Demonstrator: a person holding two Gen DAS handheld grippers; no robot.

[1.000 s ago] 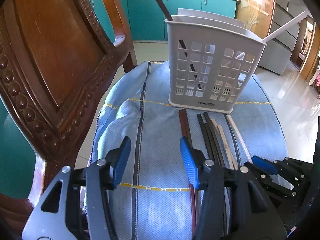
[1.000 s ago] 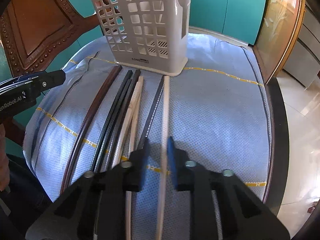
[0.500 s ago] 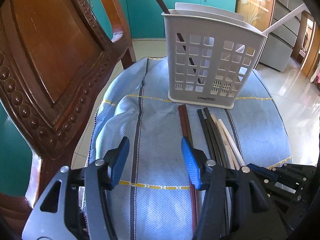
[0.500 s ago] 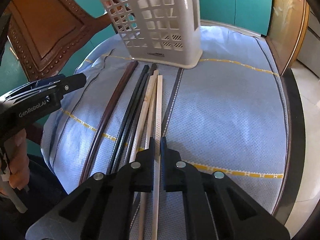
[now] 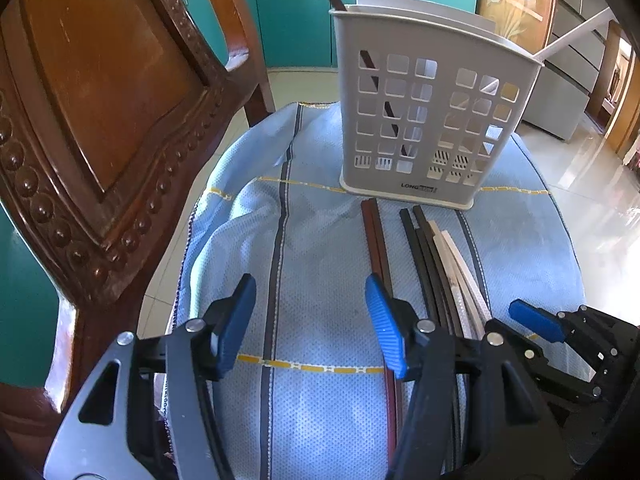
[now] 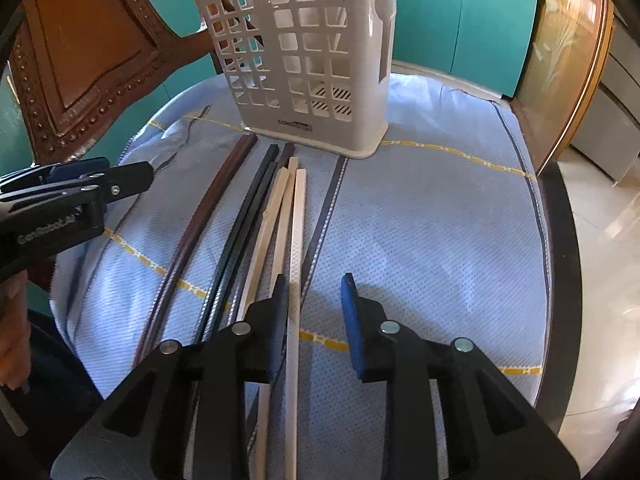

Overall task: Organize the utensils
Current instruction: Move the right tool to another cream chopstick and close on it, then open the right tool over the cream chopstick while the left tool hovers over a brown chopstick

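Right gripper [image 6: 314,312] reopened | white chopstick [image 6: 297,236] beside left finger

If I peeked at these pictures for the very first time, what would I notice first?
Probably the tall white basket with square holes, standing at the far side of the blue cloth. Right in front of it lies a row of long chopsticks, brown, black and cream, side by side. Close up, the right gripper is open over the cream ones, and the left gripper is open beside the brown pair.

Carved wooden chair [image 5: 100,120], teal cabinets [image 6: 460,28], blue tablecloth [image 6: 420,220].
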